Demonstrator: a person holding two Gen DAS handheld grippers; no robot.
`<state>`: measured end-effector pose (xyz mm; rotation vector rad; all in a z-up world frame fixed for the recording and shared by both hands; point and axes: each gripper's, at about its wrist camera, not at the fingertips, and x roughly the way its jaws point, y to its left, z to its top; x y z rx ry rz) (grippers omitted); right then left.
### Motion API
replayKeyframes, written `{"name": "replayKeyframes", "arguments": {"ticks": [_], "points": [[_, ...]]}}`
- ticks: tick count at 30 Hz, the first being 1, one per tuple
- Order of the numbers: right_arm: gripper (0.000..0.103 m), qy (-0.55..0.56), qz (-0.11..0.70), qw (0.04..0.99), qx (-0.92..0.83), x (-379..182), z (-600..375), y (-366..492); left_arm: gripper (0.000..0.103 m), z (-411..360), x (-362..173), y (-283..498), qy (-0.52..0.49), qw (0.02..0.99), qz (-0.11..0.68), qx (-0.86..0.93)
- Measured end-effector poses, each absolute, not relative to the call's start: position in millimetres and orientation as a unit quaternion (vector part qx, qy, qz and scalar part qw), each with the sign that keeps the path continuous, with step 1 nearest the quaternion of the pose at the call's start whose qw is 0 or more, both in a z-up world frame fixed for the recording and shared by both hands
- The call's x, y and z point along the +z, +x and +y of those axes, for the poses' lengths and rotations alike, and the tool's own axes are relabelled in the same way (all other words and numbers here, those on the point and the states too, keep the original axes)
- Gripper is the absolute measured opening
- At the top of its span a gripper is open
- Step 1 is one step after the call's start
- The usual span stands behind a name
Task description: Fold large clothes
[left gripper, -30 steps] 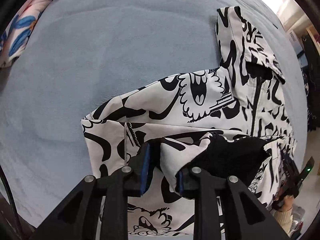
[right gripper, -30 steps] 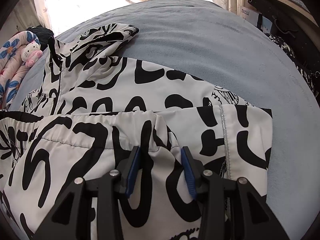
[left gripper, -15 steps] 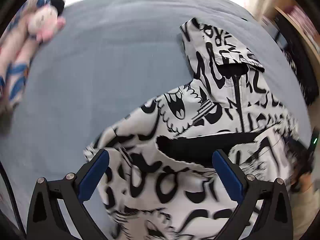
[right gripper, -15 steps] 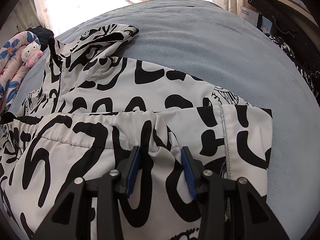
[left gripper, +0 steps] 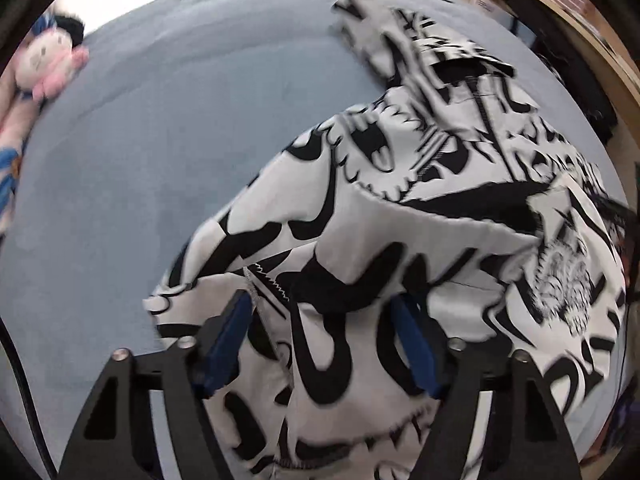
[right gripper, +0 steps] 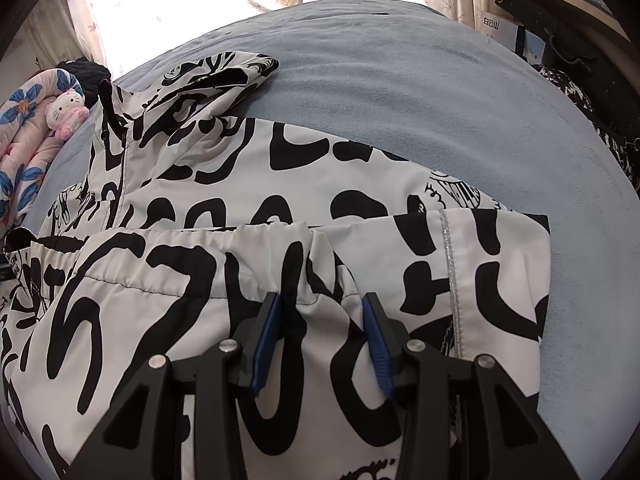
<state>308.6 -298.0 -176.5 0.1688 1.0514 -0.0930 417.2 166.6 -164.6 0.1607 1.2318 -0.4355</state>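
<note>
- The left gripper is seen with jaws apart and just closing in; a raised fold of the jacket lies between the blue pads, seemingly not yet pinched.
- The right gripper is clenched on a bunched ridge of the jacket near its elastic hem.
- The jacket is white with bold black graffiti lettering and cartoon faces.
- It is spread on a grey-blue bed, hood end pointing away from the jaws.

White jacket with black graffiti print lies partly folded on the blue-grey bed, hem doubled over.
</note>
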Motion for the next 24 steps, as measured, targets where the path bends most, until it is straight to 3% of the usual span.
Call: {"name": "replayKeyframes", "arguments": {"ticks": [4, 6, 9, 10, 11, 14, 17, 24], "points": [[0.042, 0.081, 0.501, 0.861, -0.044, -177, -299, 309, 0.049, 157, -175, 424, 0.051, 0.795, 0.561, -0.224], [0.042, 0.081, 0.5, 0.861, -0.044, -177, -298, 308, 0.046, 146, -177, 419, 0.076, 0.802, 0.55, -0.219], [0.041, 0.076, 0.496, 0.864, -0.046, -176, -297, 307, 0.031, 131, -179, 408, 0.12, 0.813, 0.531, -0.209], [0.039, 0.069, 0.491, 0.867, -0.049, -176, -295, 307, 0.015, 128, -178, 404, 0.126, 0.815, 0.526, -0.209], [0.035, 0.061, 0.489, 0.869, -0.052, -175, -292, 305, 0.011, 125, -177, 398, 0.133, 0.817, 0.524, -0.202], [0.013, 0.024, 0.478, 0.875, -0.071, -169, -280, 299, 0.005, 121, -172, 383, 0.167, 0.83, 0.507, -0.158], [0.008, 0.005, 0.454, 0.887, -0.091, -156, -276, 288, 0.004, 122, -167, 373, 0.186, 0.838, 0.504, -0.097], [0.007, 0.01, 0.341, 0.933, -0.111, -79, -272, 273, 0.004, 112, -114, 364, 0.183, 0.874, 0.451, -0.015]]}}
